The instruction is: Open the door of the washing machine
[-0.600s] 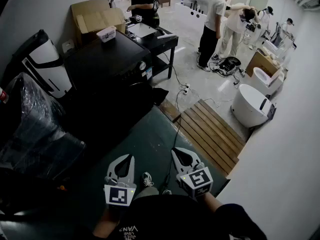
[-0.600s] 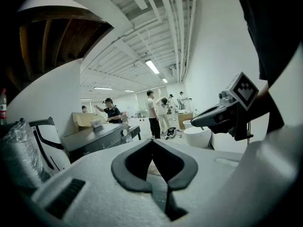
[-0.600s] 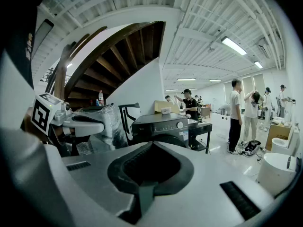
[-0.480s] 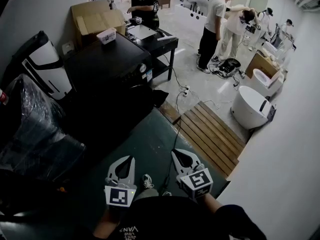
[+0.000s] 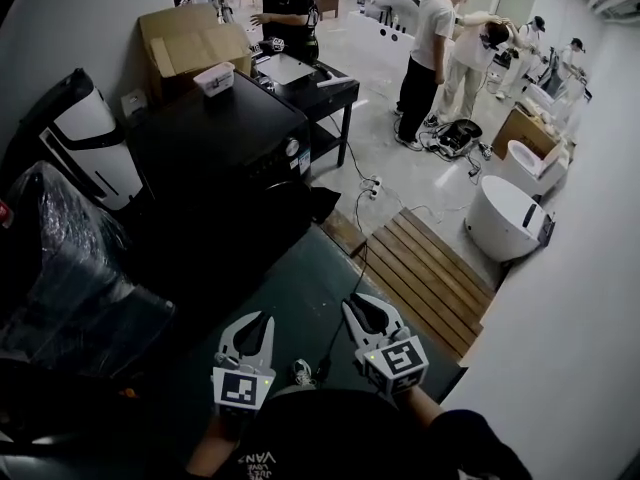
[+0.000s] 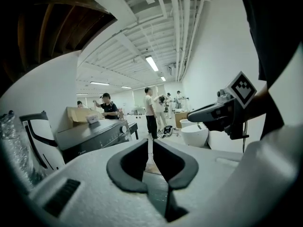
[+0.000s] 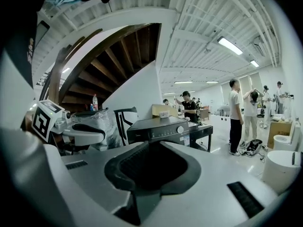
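At the far left a plastic-wrapped bundle [image 5: 60, 258] stands against the wall, and to its right is the black washing machine [image 5: 220, 138], with a cardboard box [image 5: 190, 33] behind it. The machine's front is in deep shadow, so I cannot make out the door. The left claw [image 5: 265, 318] is low in the head view, over the green mat [image 5: 300, 278], clenched with nothing between its jaws. The machine is well apart from it, ahead and a little to the left. The right claw [image 5: 350, 303] is just beside the left one, also closed and empty, and the machine [image 7: 158, 129] stands straight ahead of it, far off. Further right lie a wooden slat platform [image 5: 420, 268] and some people [image 5: 432, 43].
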The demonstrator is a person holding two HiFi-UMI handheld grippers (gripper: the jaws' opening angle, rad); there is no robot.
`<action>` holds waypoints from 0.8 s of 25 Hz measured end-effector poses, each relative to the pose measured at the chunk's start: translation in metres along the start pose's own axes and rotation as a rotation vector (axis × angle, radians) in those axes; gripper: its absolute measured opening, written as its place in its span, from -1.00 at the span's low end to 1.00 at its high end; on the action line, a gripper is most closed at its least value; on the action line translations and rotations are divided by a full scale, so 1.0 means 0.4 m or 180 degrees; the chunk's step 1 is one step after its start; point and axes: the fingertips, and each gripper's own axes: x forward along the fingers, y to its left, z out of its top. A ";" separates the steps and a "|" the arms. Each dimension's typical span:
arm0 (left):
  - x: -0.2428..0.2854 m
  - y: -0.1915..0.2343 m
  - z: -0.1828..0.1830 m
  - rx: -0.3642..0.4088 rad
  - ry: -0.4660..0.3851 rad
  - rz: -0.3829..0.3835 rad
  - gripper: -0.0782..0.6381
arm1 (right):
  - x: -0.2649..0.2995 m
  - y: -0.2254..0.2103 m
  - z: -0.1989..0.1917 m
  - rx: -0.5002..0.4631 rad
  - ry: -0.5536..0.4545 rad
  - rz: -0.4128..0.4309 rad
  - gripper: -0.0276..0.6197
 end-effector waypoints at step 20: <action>0.100 0.215 -0.062 -0.0106 0.0096 -0.0234 -0.19 | 0.197 -0.028 -0.004 0.0122 0.0171 -0.0394 -0.56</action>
